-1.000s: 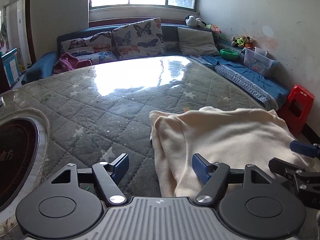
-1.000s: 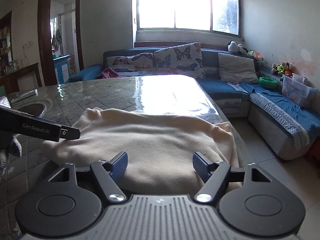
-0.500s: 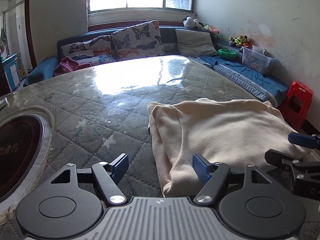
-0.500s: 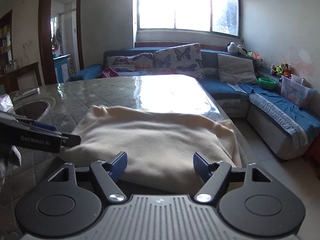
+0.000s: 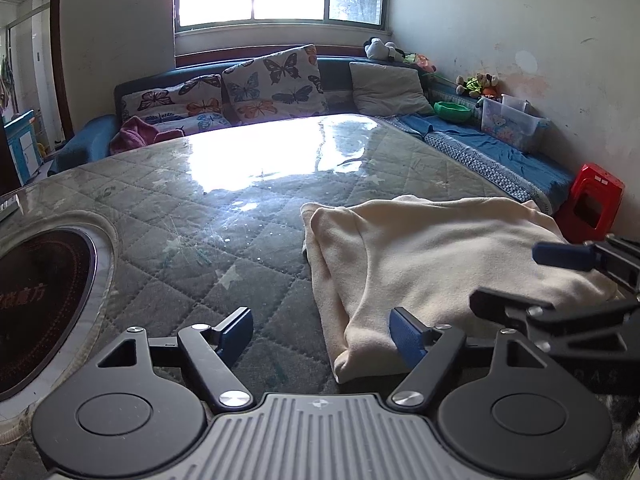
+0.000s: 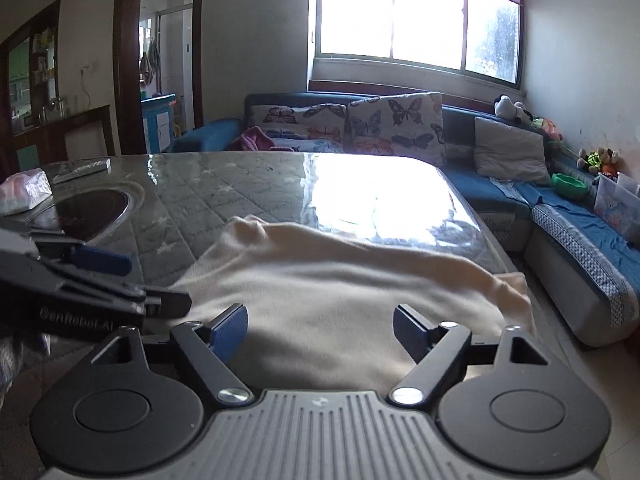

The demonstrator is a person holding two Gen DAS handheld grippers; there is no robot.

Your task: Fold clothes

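A cream garment [image 5: 432,256] lies folded on the quilted glass-topped table [image 5: 200,216], toward its right edge; it also shows in the right wrist view [image 6: 340,300]. My left gripper [image 5: 322,336] is open and empty, just before the garment's near left corner. My right gripper [image 6: 320,332] is open and empty, low over the garment's near edge. In the left wrist view the right gripper shows at the right edge [image 5: 568,280]. In the right wrist view the left gripper shows at the left edge [image 6: 92,280].
A round dark cooktop inset [image 5: 36,300] sits in the table at the left. A tissue pack [image 6: 24,190] and a remote [image 6: 84,168] lie at the far left. A blue corner sofa [image 5: 500,152] with cushions wraps behind. A red stool [image 5: 592,204] stands at the right.
Both grippers have drawn back toward me from the garment, staying open. The garment lies where it was.
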